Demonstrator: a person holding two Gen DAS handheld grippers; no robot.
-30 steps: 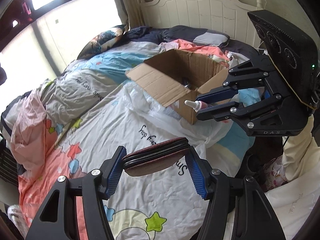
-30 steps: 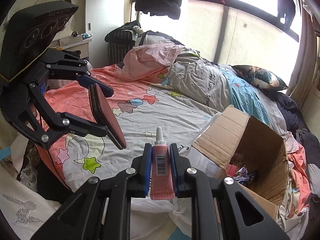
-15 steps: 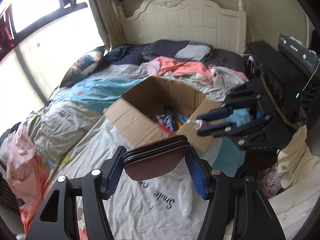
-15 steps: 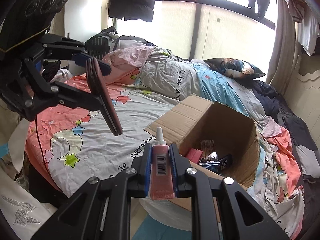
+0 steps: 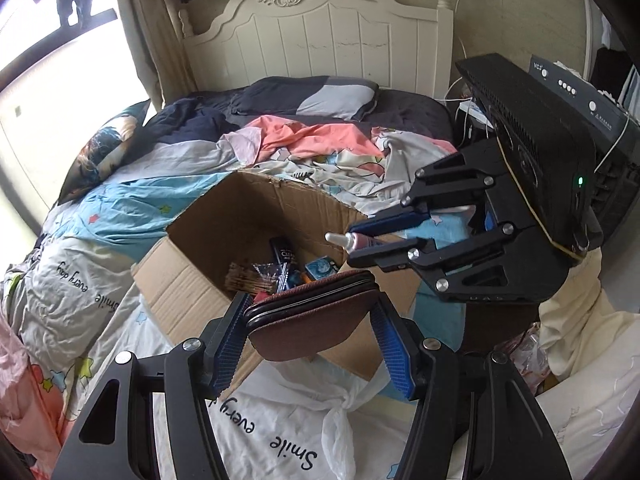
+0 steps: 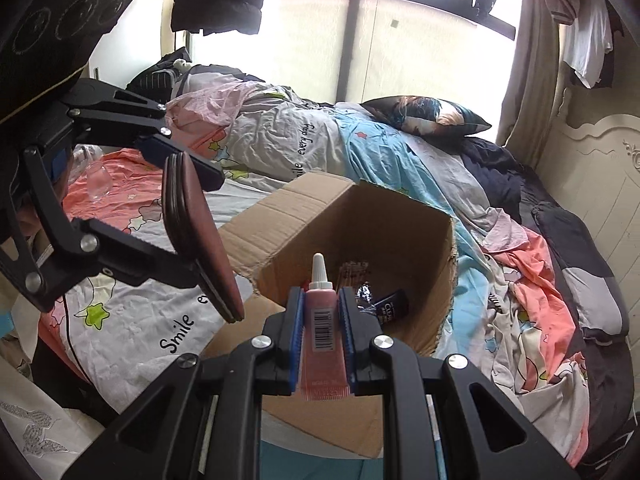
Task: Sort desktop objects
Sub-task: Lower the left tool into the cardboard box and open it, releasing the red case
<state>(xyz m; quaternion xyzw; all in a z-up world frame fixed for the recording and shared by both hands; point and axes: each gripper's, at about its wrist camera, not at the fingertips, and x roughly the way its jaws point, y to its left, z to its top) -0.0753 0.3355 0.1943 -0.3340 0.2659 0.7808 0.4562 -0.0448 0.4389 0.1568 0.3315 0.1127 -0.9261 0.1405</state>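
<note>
1. The left gripper [image 5: 310, 340] is clamped across a flat, dark red-brown leather-look wallet with rounded corners [image 5: 314, 320]; its blue ribbed pads [image 5: 390, 346] press on the wallet's two short edges, and the wallet lies level between them.
2. In the right wrist view the same left gripper [image 6: 196, 224] comes in from the left side, with the wallet [image 6: 200, 236] seen edge-on and tilted, just beside the near flap of the box.
3. The right gripper [image 6: 322, 328] is closed tight on a small pink squeeze tube with a white nozzle cap and a barcode label [image 6: 323, 320]. The nozzle points forward, away from the camera, and the crimped end sticks out toward it.
4. In the left wrist view the right gripper [image 5: 362, 242] reaches in from the right; the tube [image 5: 352, 242] lies sideways, its white tip over the right rim of the box.
5. Both held things hang above or at the edge of an open brown cardboard box [image 5: 248, 216] that sits on the bed; its flaps are folded outward.
6. Inside the box [image 6: 400, 224] lie several small items: a dark packet with white lettering [image 6: 390, 306], a bundle of thin brown sticks [image 5: 246, 278] and a blue packet [image 5: 320, 268].
7. Around the box is a rumpled quilt printed with stars and the words "Smile every day" [image 5: 280, 432].
8. A cream wooden headboard [image 5: 320, 36] stands behind the bed.
</note>
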